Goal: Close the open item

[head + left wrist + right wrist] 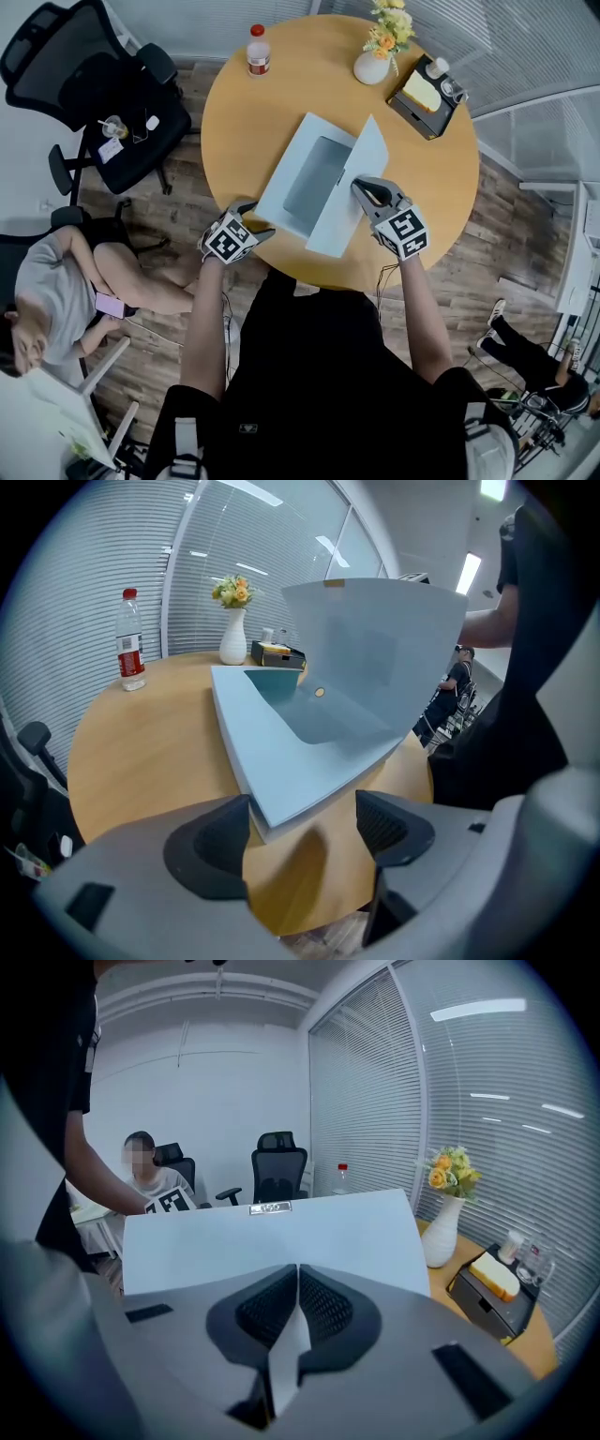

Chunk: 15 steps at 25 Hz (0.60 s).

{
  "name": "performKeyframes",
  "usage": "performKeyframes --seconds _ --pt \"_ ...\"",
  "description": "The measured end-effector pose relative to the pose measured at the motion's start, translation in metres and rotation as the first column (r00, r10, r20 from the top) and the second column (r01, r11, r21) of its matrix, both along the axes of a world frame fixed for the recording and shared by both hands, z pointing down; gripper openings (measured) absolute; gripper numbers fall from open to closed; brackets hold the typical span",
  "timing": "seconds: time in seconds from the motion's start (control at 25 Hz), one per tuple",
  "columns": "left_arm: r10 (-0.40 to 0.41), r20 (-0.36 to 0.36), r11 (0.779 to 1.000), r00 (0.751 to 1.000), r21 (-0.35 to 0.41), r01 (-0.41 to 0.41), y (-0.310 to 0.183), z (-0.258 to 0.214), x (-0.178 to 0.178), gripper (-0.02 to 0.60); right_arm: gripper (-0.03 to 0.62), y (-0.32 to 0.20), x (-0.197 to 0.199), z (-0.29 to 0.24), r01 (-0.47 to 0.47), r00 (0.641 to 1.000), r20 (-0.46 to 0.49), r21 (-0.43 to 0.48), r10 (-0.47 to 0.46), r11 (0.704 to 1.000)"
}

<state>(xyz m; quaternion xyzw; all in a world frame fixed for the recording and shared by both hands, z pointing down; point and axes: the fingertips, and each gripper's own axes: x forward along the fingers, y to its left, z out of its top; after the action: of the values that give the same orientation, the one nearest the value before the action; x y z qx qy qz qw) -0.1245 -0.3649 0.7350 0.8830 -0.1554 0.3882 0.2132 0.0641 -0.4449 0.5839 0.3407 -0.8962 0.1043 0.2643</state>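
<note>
The right gripper (364, 190) was clamped on the free edge of the white box's (305, 178) raised lid (343, 220), the open base lying to its left on the round table (244, 122). The left gripper (255, 223), jaws apart, straddled the base's near corner, apparently without gripping it.

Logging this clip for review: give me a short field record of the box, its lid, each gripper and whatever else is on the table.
item: white box on round table
state: open, lid raised
right gripper: shut on the lid's edge
left gripper: jaws apart, the box's near corner between them, not clamped
other things: bottle, vase of flowers, black tray, all at the table's far side
task status: box not yet closed
</note>
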Motion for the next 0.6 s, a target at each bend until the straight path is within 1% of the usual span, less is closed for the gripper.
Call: performKeyframes --seconds 0.24,0.44,0.6 --pt "0.036 -0.009 0.999 0.999 -0.014 -0.036 0.011 -0.001 0.010 0.347 0.008 -0.009 -0.011 0.014 0.023 1.000 -0.018 -0.015 -0.023 1.000" --pt "0.043 -0.021 0.999 0.999 -0.020 -0.044 0.015 0.000 0.016 0.347 0.008 -0.016 -0.023 0.026 0.053 0.998 -0.039 -0.033 -0.054 0.998" --pt "0.050 -0.018 0.999 0.999 -0.016 -0.050 0.015 -0.002 0.018 0.347 0.008 -0.018 -0.030 0.036 0.077 0.995 -0.055 -0.051 -0.080 0.996"
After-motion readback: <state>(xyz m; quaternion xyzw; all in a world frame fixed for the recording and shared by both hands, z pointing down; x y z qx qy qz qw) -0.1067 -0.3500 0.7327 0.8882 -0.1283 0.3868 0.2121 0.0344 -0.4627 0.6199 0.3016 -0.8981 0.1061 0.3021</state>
